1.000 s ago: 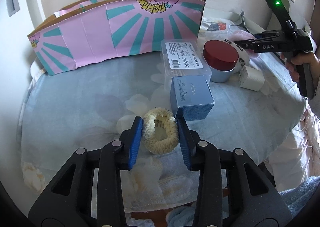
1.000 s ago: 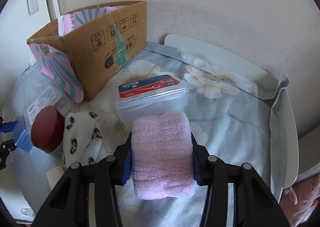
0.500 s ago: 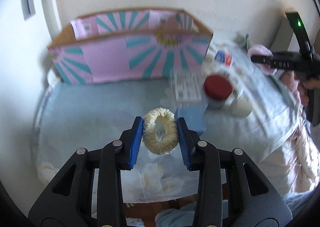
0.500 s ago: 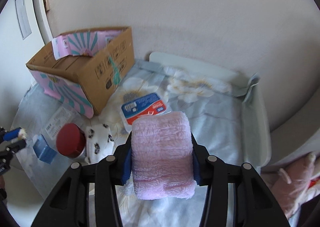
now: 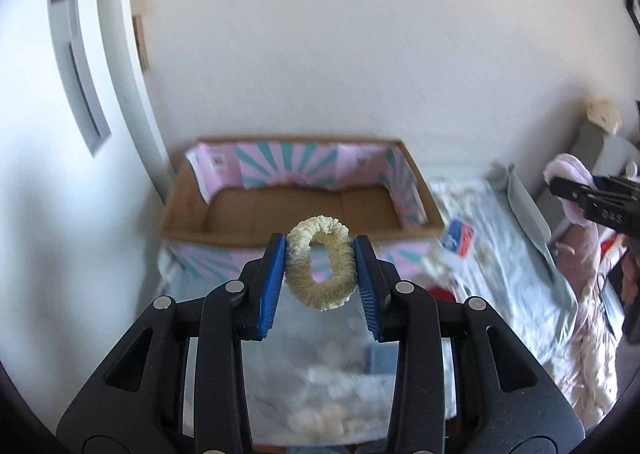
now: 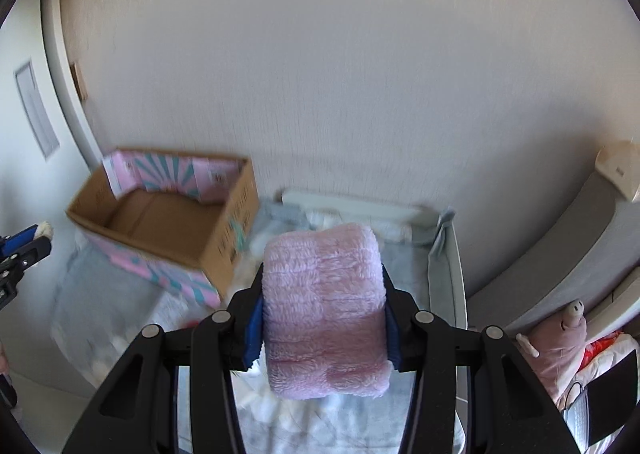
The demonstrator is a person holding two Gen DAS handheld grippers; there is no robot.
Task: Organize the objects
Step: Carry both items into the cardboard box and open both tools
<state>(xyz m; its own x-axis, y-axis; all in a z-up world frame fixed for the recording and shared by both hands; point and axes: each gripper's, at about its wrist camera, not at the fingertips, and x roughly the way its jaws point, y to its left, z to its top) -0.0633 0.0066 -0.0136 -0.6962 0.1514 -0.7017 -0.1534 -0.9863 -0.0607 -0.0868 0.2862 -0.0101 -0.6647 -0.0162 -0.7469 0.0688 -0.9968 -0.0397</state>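
Note:
My left gripper [image 5: 320, 274] is shut on a cream fuzzy scrunchie [image 5: 322, 264] and holds it high above the table, in front of the open cardboard box [image 5: 300, 210] with its pink and teal lining. My right gripper [image 6: 324, 310] is shut on a folded pink fluffy towel [image 6: 324, 310], also lifted well above the table, to the right of the box [image 6: 168, 222]. The right gripper shows at the right edge of the left wrist view [image 5: 596, 202]; the left gripper shows at the left edge of the right wrist view [image 6: 20, 250].
The table [image 5: 500, 238] has a pale blue flowered cloth. On it lie a clear lidded box with a red and blue label [image 5: 458, 234], a red-lidded jar [image 5: 442, 294] and a blue carton [image 5: 380, 360]. A wall stands behind the box. A pink plush toy [image 6: 560, 338] lies at the right.
Both grippers have risen well above the table with their loads. The box's open inside has come into view from above.

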